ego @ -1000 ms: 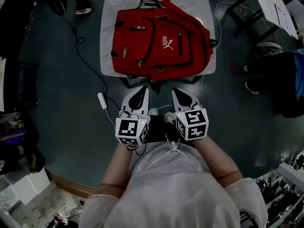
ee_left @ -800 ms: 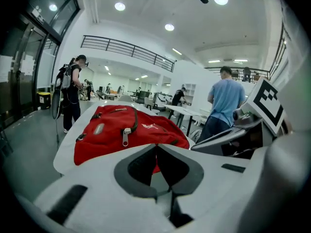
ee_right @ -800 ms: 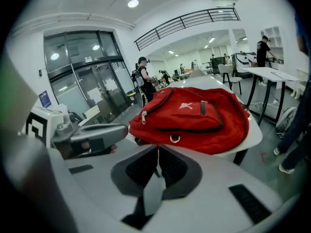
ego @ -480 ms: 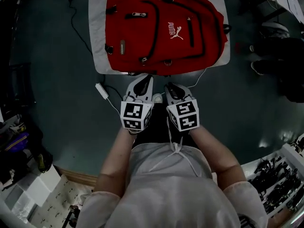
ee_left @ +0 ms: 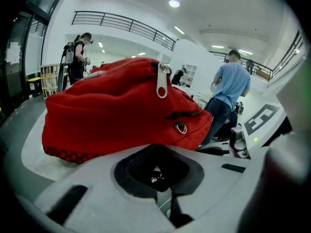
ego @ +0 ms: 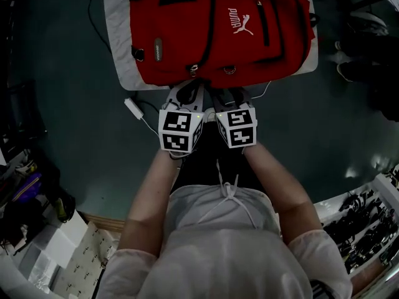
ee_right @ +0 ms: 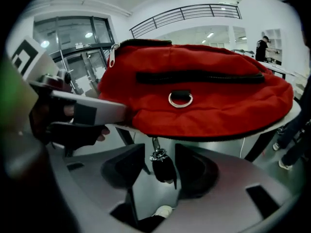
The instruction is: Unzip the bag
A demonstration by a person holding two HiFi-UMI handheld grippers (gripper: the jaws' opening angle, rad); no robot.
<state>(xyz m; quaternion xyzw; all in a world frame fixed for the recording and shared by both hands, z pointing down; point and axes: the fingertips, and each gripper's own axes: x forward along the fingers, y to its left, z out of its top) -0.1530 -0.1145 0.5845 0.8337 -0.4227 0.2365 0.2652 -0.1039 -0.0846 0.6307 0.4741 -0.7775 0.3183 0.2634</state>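
The backpack (ego: 212,30) lies on the table (ego: 115,48), just ahead of the left gripper (ego: 187,92) and the right gripper (ego: 228,96), which sit side by side. A strap clip (ee_right: 163,166) hangs off the table edge between the right gripper's jaws, which have just been opening. A power adapter (ego: 133,108) lies on the floor (ego: 75,136), left of the left gripper.

left tongs (ego: 189,91) and right tongs (ego: 229,96) now at red backpack (ego: 212,42) edge, right jaws just opened around black tab (ee_right: 163,168)

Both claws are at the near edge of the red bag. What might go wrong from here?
1. The black tab hangs loose between the right claw's jaws, which have just been opening. It may swing aside as they close, and it may not be a zipper pull.
2. The red bag lies at the table's near edge and the left claw is shut, not holding it, so a tug could drag it off.
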